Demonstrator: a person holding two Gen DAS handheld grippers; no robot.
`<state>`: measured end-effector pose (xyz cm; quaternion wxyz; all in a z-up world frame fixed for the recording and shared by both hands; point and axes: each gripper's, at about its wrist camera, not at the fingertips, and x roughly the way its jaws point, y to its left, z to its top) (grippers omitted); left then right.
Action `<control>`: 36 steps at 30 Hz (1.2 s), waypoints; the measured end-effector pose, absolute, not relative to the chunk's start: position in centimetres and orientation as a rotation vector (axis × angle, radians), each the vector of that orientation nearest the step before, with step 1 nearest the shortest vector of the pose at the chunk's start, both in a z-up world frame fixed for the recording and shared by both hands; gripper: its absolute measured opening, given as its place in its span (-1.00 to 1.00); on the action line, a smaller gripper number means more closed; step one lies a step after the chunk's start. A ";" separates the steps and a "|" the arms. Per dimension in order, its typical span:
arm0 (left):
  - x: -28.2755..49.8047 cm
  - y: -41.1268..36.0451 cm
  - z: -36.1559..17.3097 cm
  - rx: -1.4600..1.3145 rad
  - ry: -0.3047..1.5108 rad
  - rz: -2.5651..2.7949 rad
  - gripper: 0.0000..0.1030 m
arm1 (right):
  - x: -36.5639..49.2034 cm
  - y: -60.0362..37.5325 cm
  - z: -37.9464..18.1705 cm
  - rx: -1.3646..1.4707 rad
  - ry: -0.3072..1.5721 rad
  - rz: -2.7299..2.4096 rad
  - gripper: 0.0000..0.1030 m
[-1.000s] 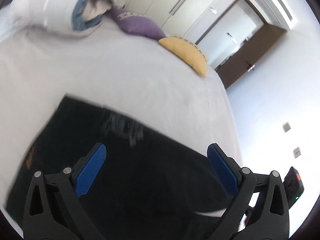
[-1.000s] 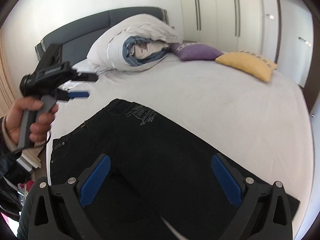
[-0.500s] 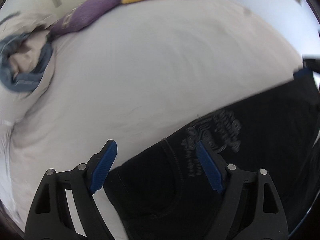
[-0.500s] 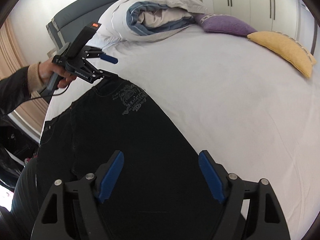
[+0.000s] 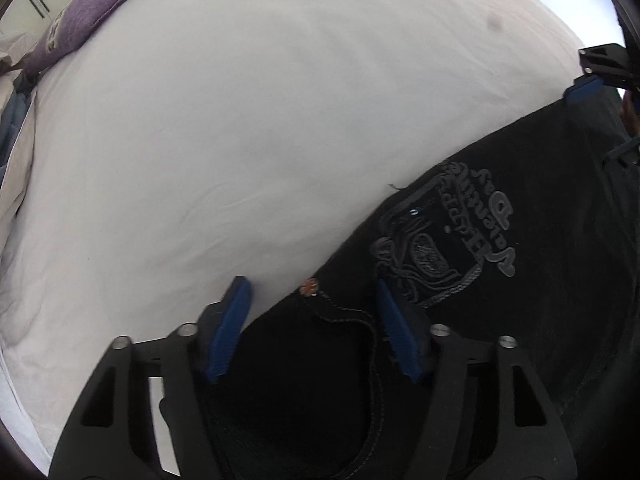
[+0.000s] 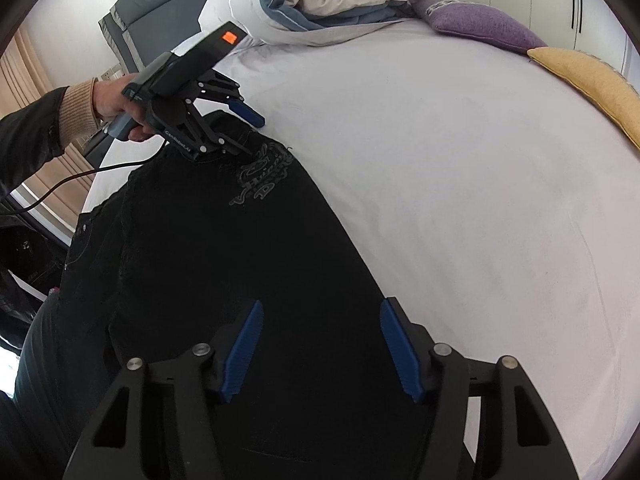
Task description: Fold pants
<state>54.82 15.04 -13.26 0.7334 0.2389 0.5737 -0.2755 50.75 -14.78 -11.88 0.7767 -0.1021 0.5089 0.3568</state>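
Black pants [image 6: 224, 248] with a grey embroidered emblem [image 6: 262, 174] lie flat on the white bed sheet [image 6: 460, 184]. My left gripper [image 5: 312, 296] is open, straddling the pants' far waist edge by a copper rivet [image 5: 309, 286]; the emblem [image 5: 448, 232] lies just right of it. In the right wrist view the left gripper [image 6: 250, 134] sits low over the waistband corner. My right gripper [image 6: 320, 320] is open over the pant leg's far edge, one blue pad [image 6: 400, 348] at the edge by the sheet. It shows far right in the left wrist view [image 5: 588, 88].
A rolled duvet [image 6: 320, 4], a purple cushion [image 6: 480, 24] and a yellow cushion [image 6: 592, 84] lie along the bed's head and far side. A grey headboard [image 6: 132, 28] stands behind. The bed's near edge is at the left, by my body.
My left gripper has come down and forward onto the waistband corner. My right gripper has dropped closer to the pant leg. Both sets of jaws have narrowed but stay open.
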 end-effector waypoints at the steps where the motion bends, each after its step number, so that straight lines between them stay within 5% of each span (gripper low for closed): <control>1: 54.9 15.3 -13.3 0.518 1.263 -0.614 -0.15 | 50.9 -14.8 -12.0 -0.219 1.103 0.769 0.22; 4: 55.5 15.6 -12.9 0.483 1.261 -0.611 -0.66 | 51.2 -14.5 -12.1 -0.223 1.102 0.760 0.15; 7: 55.7 16.0 -12.5 0.487 1.231 -0.600 -0.78 | 51.3 -13.6 -11.6 -0.236 1.090 0.762 0.13; 23: 47.8 16.8 -5.8 0.508 0.934 -0.593 -0.81 | 54.6 -11.3 -13.3 -0.291 1.148 0.758 0.00; 25: 46.4 16.8 -5.4 0.503 0.921 -0.596 -0.81 | 54.8 -11.2 -13.8 -0.289 1.166 0.761 -0.18; 27: 45.7 17.5 -4.8 0.501 0.921 -0.600 -0.81 | 54.7 -10.6 -13.8 -0.300 1.170 0.776 -0.66; 29: 42.6 16.7 -4.3 0.498 0.921 -0.595 -0.81 | 54.2 -10.2 -13.4 -0.301 1.158 0.786 -0.86; 36: 41.4 17.7 -3.6 0.456 0.900 -0.602 -0.81 | 51.4 -9.2 -11.3 -0.359 1.092 0.780 -0.93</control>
